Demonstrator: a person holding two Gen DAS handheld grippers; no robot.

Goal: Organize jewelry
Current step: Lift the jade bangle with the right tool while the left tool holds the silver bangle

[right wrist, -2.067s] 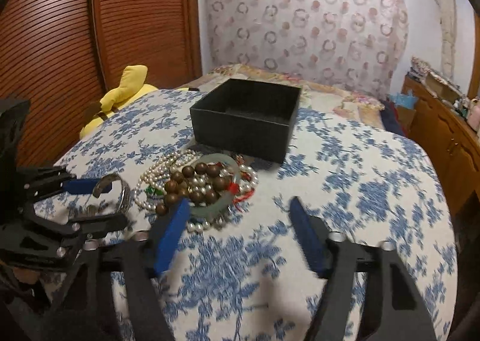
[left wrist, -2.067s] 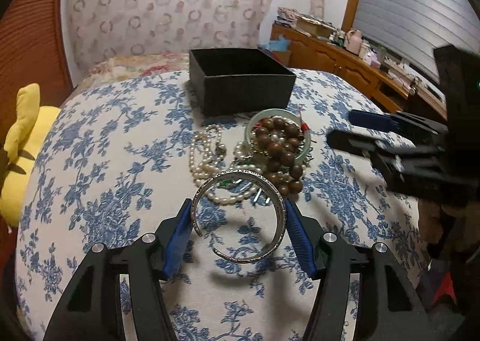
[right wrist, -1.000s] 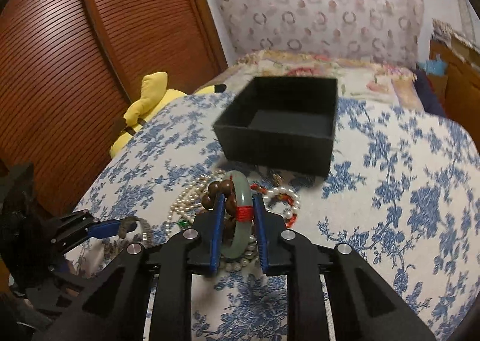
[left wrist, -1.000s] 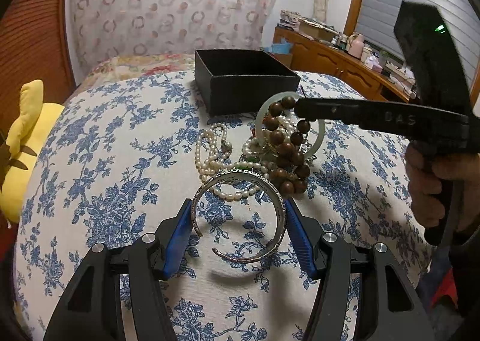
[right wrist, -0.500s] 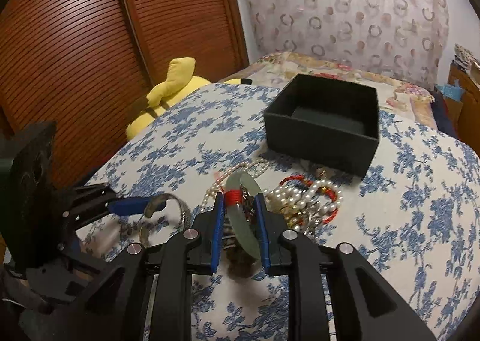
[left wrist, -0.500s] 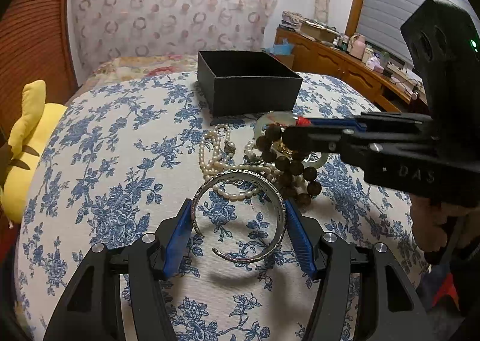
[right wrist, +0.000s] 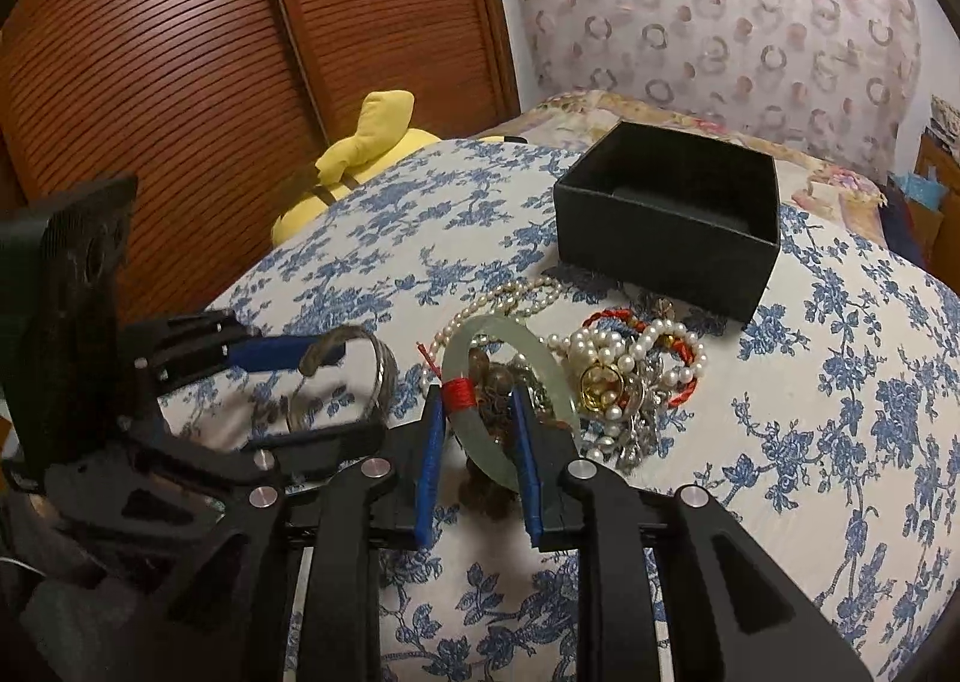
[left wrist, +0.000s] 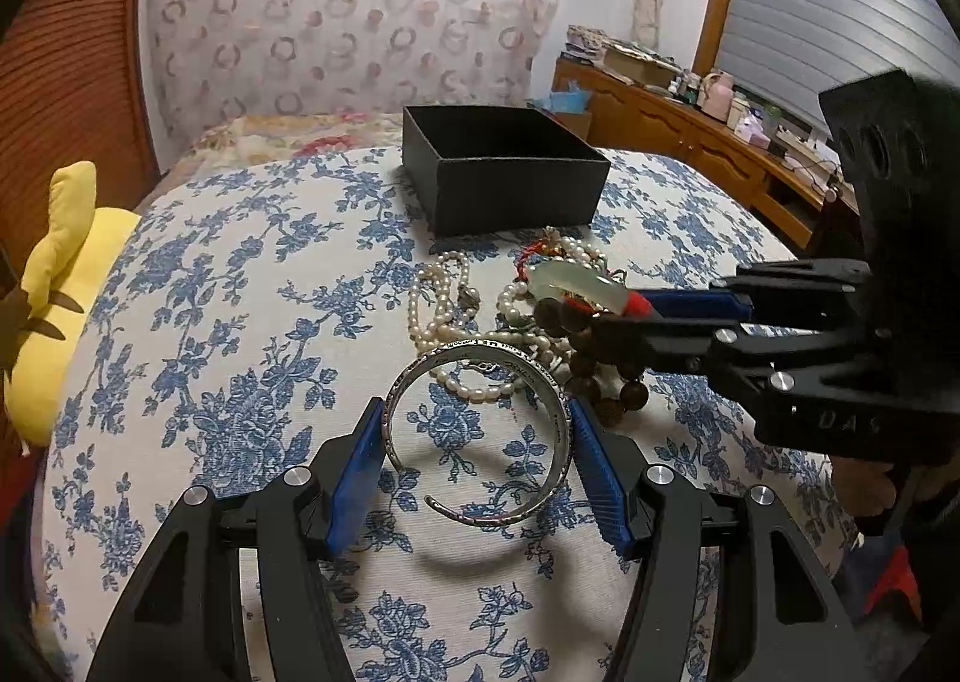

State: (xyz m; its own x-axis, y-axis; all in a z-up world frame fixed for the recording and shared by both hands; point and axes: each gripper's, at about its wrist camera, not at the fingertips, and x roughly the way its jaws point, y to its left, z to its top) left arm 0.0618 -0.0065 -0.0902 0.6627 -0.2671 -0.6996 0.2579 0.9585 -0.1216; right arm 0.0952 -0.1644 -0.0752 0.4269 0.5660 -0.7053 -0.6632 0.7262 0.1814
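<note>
My left gripper [left wrist: 477, 442] is shut on a silver cuff bangle [left wrist: 480, 514], held flat above the floral tablecloth. My right gripper [right wrist: 477, 409] is shut on a pale green jade bangle [right wrist: 510, 340] with a red thread wrap; brown wooden beads [right wrist: 489, 493] hang from it. In the left wrist view the jade bangle [left wrist: 570, 286] and beads [left wrist: 600, 370] are lifted just right of the silver cuff. An open, empty black box [left wrist: 504, 178] stands behind, also seen in the right wrist view [right wrist: 672, 226]. Pearl strands and a red cord bracelet [right wrist: 630, 358] lie in a pile in front of it.
The blue floral cloth [left wrist: 210, 322] covers a round table. A yellow plush toy [left wrist: 54, 274] sits at its left edge, against a wooden slatted door [right wrist: 180, 52]. A wooden sideboard [left wrist: 690, 142] with clutter stands at the back right.
My right gripper closed on the jade bangle and lifted it with the wooden beads out of the pile, then swung toward the left gripper. My left gripper kept hold of the silver cuff.
</note>
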